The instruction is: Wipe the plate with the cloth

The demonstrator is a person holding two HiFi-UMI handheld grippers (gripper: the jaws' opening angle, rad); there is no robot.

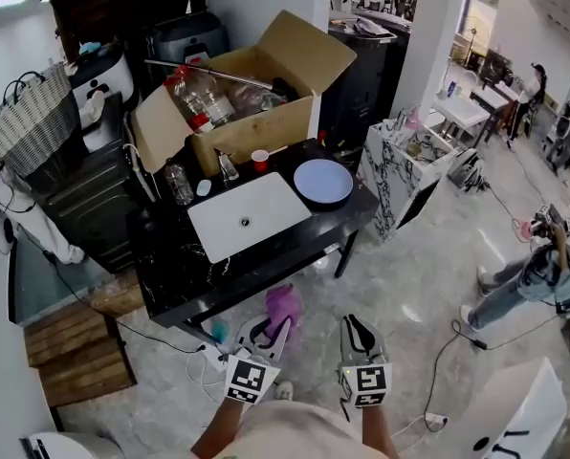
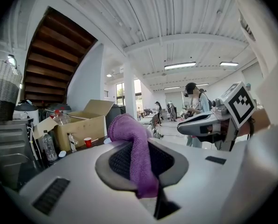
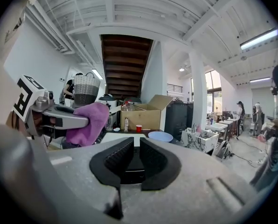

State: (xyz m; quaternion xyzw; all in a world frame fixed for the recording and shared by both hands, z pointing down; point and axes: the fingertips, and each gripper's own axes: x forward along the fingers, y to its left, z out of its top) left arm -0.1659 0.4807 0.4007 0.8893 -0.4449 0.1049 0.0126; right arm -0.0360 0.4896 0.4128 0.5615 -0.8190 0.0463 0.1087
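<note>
A pale blue plate [image 1: 323, 181] lies empty at the right end of the black table [image 1: 170, 266]; the right gripper view shows the plate [image 3: 160, 136] well ahead. A purple cloth [image 1: 283, 306] hangs between the jaws of my left gripper [image 1: 281, 325], which is shut on it in front of the table over the floor. The cloth [image 2: 134, 148] drapes over the left gripper's [image 2: 139, 164] pads. My right gripper [image 1: 358, 329] hovers beside it, shut with nothing held. From the right gripper [image 3: 135, 155], the cloth [image 3: 87, 122] appears at left.
A white sink basin [image 1: 247, 213] sits mid-table, with a red cup [image 1: 259, 159], a plastic bottle [image 1: 178, 182] and an open cardboard box [image 1: 237, 94] behind. A marble cabinet [image 1: 409, 165] stands right of the table. Cables lie on the floor; a person [image 1: 543, 271] stands at right.
</note>
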